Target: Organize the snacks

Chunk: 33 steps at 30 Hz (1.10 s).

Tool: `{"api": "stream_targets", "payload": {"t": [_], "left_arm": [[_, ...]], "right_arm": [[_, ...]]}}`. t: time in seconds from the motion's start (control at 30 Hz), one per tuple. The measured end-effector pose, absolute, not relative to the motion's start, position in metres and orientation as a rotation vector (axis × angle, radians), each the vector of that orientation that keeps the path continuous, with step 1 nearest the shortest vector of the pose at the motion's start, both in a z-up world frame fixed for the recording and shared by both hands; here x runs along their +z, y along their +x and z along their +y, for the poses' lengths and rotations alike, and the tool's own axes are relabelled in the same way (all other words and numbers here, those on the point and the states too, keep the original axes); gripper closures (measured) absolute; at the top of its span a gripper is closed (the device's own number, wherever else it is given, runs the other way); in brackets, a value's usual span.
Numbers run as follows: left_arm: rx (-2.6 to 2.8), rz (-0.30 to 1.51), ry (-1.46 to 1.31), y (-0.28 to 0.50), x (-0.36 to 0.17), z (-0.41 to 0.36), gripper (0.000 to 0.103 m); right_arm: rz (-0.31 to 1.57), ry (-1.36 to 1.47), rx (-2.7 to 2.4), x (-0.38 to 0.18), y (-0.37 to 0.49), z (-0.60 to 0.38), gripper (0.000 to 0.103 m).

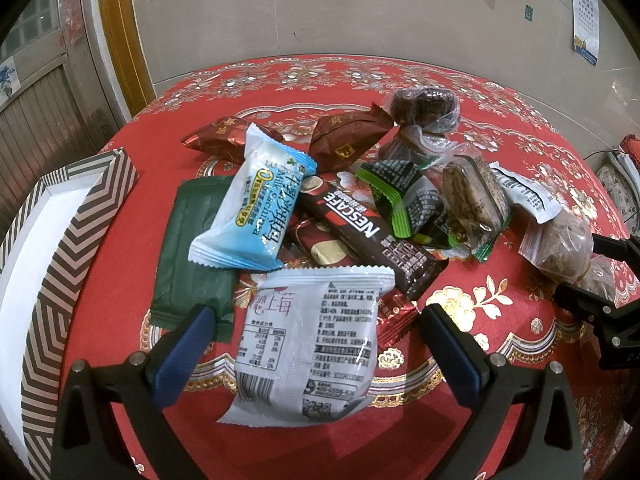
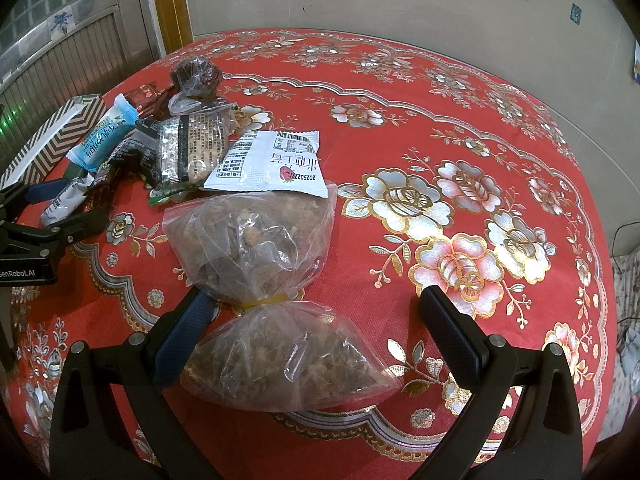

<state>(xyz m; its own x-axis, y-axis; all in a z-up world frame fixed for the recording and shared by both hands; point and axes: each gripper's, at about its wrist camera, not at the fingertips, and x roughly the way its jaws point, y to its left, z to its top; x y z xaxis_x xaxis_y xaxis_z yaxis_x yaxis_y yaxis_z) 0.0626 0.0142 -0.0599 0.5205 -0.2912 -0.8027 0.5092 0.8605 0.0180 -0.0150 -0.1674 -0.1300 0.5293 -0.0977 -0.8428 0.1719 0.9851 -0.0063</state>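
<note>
Both grippers spread wide: left gripper straddles a white packet at lower centre, box at left edge; right gripper straddles a tied clear bag, whose slack film may slip or tear if pinched.

Home — floral tablecloth, wall calendar

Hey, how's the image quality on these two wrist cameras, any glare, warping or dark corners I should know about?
Left wrist view: strong fisheye bending of the table edge, black corners, glare on the white snack packet between the open left gripper. Right wrist view: same warping, shine on the clear plastic bag and the gold flowers of the red tablecloth; print stays readable.
</note>
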Motion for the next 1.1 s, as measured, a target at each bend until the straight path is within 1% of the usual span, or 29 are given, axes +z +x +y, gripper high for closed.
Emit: {"api": "stream_targets", "payload": {"t": [0.3, 0.47, 0.7, 0.83, 1.0, 1.1], "left_arm": [[-0.486, 0.905, 0.265, 0.063, -0.06, 0.014, 0.0], [-0.487, 0.905, 0.265, 0.063, -0.06, 0.014, 0.0], [-0.48, 0.908, 0.272, 0.06, -0.058, 0.013, 0.0], [-0.474, 0.886, 0.305, 0.043, -0.051, 0.015, 0.0], [-0.509, 0.798, 0.281, 0.006, -0.031, 0.034, 0.0], [-0.519, 0.811, 0.282, -0.004, -0.027, 0.042, 0.0]], "right_arm": [[1.0, 0.081, -0.161, -0.129, -0.014, -0.161, 0.0], [1.003, 0.079, -0.16, -0.137, -0.008, -0.175, 0.0], [1.008, 0.086, -0.16, -0.134, -0.007, -0.164, 0.0], [1.025, 0.076, -0.141, -0.128, -0.01, -0.159, 0.0], [1.039, 0.067, -0.107, -0.125, -0.02, -0.162, 0.0], [1.006, 0.128, -0.054, -0.113, -0.036, -0.163, 0.0]]}}
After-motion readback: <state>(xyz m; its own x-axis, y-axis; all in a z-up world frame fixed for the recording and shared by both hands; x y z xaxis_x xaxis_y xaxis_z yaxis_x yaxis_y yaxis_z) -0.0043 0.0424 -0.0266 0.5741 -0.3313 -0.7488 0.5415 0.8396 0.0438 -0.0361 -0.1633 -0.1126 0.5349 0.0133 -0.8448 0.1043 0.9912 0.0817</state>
